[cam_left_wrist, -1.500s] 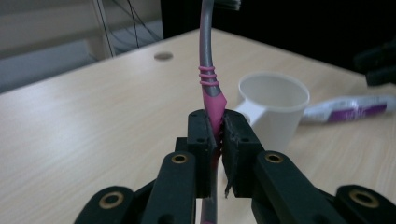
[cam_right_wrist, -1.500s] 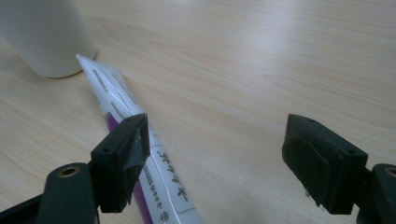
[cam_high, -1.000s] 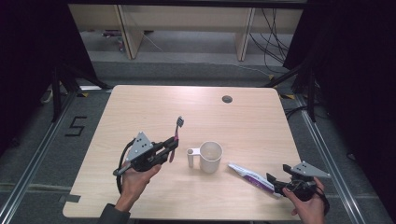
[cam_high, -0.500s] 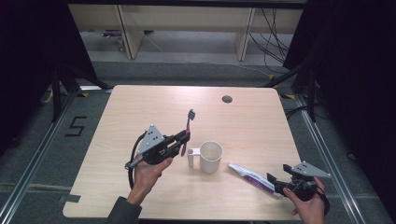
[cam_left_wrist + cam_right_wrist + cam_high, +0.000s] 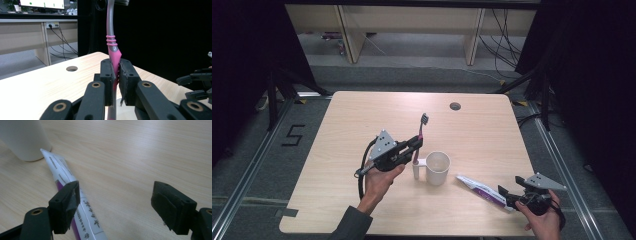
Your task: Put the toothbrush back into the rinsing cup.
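1. Left gripper: its jaws are clamped on the pink handle of the toothbrush, as the left gripper view confirms, pads pressed flat on either side of the handle.
2. Toothbrush: long axis near upright, bristle head on top and tilted slightly toward the far edge of the table; its lower end hangs just beside the handle of the cup.
3. Cup: white, upright, mouth open, standing near the middle of the table toward the near edge, its handle turned toward the left gripper.
4. Governing relation: the cup mouth lies just to the right of and below the toothbrush, so the likely next move is a short carry sideways, then a lowering, handle end first.
5. Right gripper: jaws spread wide, gripping nothing, resting by the near right corner.
6. Toothpaste tube: flat on the table, long axis running from the cup base to the right gripper; in the right gripper view it passes beside one jaw.
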### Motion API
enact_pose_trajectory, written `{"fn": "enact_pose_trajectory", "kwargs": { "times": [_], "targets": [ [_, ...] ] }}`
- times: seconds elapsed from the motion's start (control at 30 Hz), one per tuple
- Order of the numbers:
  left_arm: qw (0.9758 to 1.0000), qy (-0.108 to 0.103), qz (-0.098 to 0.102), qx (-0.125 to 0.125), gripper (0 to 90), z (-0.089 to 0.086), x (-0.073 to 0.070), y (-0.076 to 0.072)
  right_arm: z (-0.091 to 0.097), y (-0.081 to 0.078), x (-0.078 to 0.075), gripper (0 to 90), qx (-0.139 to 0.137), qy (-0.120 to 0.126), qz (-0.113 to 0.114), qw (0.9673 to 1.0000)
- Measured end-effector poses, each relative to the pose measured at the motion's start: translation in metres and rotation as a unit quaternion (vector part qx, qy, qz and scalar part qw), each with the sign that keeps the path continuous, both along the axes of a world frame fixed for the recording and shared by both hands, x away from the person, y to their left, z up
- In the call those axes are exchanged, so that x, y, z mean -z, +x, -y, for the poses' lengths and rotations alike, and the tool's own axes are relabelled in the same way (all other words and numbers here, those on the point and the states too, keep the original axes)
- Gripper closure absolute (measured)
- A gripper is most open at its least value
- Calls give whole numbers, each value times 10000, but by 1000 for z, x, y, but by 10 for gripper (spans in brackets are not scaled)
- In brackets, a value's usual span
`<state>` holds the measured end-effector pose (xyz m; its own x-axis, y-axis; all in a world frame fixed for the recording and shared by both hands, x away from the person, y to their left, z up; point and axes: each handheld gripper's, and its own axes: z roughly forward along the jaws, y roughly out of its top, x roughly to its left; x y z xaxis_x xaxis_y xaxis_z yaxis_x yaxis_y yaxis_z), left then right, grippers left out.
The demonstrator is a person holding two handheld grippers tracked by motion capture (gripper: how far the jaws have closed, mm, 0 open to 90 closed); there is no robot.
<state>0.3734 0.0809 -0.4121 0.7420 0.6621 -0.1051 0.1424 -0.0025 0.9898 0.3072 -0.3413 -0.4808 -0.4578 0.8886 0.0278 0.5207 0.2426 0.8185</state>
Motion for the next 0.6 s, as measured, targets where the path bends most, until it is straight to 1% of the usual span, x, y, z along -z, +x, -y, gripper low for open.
{"fn": "enact_pose_trajectory", "kwargs": {
  "times": [0.1, 0.17, 0.3, 0.33, 0.5, 0.53, 0.6],
  "targets": [
    [10000, 48, 20, 8, 814, 1, 4, 1, 0, 0, 0, 241, 13, 2, -17, 10000],
    [10000, 16, -18, 15, 814, 2, 7, 2, -1, 0, 0, 241, 6, 15, -28, 10000],
    [10000, 15, -10, 53, 814, 2, 11, 3, -1, 0, 0, 241, -14, 21, -16, 10000],
    [10000, 54, -17, 42, 814, 1, 13, 3, -1, 0, 0, 241, -14, 21, -16, 10000],
    [9999, 68, -129, 59, 813, -1, 23, 3, -1, 0, 1, 240, -20, 5, -28, 10000],
    [9999, 68, -129, 59, 812, -1, 23, 3, -1, 0, 1, 240, -20, 5, -28, 10000],
    [9998, 127, -156, 64, 813, -2, 26, 3, -1, 0, 1, 240, -24, 18, -21, 10000]
  ]
}}
